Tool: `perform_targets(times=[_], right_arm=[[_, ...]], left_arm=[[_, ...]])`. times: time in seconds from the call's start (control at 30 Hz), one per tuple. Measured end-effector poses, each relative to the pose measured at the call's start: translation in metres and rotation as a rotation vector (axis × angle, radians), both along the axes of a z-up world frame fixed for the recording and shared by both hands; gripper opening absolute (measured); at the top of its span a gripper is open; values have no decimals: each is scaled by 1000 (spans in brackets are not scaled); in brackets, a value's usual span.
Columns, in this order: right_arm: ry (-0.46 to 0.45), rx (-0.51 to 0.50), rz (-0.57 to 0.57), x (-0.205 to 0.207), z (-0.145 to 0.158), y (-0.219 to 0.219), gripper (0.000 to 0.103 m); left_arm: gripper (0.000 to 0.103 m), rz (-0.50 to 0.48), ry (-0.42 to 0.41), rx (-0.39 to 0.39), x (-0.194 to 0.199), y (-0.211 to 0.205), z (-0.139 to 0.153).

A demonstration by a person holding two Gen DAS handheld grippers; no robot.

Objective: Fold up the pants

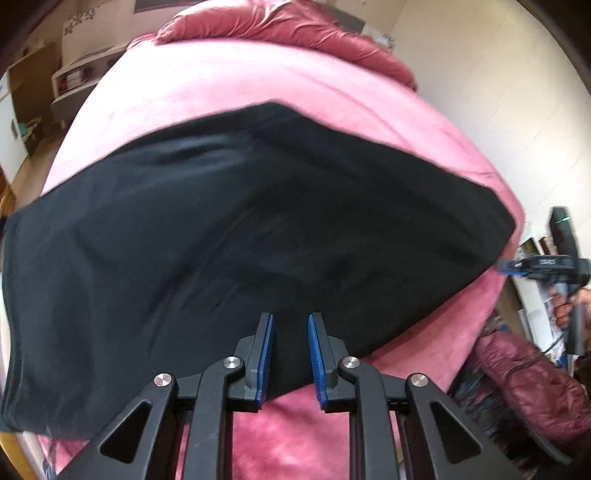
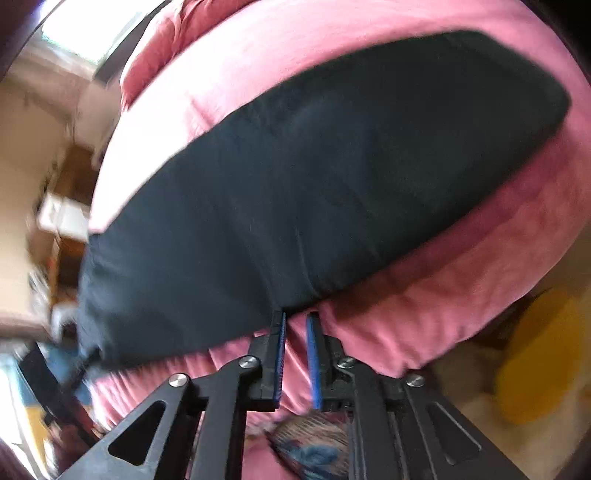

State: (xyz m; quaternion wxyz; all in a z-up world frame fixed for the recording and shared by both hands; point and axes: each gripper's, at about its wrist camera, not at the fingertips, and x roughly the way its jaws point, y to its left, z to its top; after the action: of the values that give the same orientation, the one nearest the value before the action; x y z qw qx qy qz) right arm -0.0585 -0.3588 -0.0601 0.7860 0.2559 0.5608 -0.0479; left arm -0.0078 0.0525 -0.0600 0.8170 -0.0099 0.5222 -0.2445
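Note:
Black pants [image 1: 258,229] lie spread flat across a pink blanket [image 1: 258,85] on a bed. My left gripper [image 1: 290,317] hovers over the pants' near edge, its blue pads [image 1: 265,347] apart with only flat cloth showing in the gap. In the right wrist view the pants [image 2: 332,166] stretch diagonally across the blanket [image 2: 443,295]. My right gripper [image 2: 297,315] sits just off their near edge with a narrow gap between the pads, pink blanket showing through. From the left wrist view, the right gripper [image 1: 502,266] is beside the pants' right corner, held by a hand [image 1: 561,310].
A crumpled red duvet [image 1: 280,26] lies at the bed's far end. Shelves [image 1: 74,77] stand to the left of the bed, and a maroon padded garment [image 1: 535,376] lies at its right side. A blurred yellow object [image 2: 535,362] is on the floor.

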Motion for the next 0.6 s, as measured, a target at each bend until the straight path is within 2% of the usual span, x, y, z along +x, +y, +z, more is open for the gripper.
perform_targets(times=[0.13, 0.27, 0.43, 0.6], right_arm=[[-41, -138, 125, 18, 28, 27, 19], [-146, -88, 289, 73, 46, 81, 20], [-248, -27, 528, 161, 59, 174, 20], [-241, -24, 665, 239, 56, 245, 20]], left_arm=[[22, 46, -17, -34, 0, 12, 7], [23, 130, -45, -62, 10, 33, 17], [23, 209, -70, -48, 11, 47, 19], [23, 260, -64, -41, 9, 65, 16]])
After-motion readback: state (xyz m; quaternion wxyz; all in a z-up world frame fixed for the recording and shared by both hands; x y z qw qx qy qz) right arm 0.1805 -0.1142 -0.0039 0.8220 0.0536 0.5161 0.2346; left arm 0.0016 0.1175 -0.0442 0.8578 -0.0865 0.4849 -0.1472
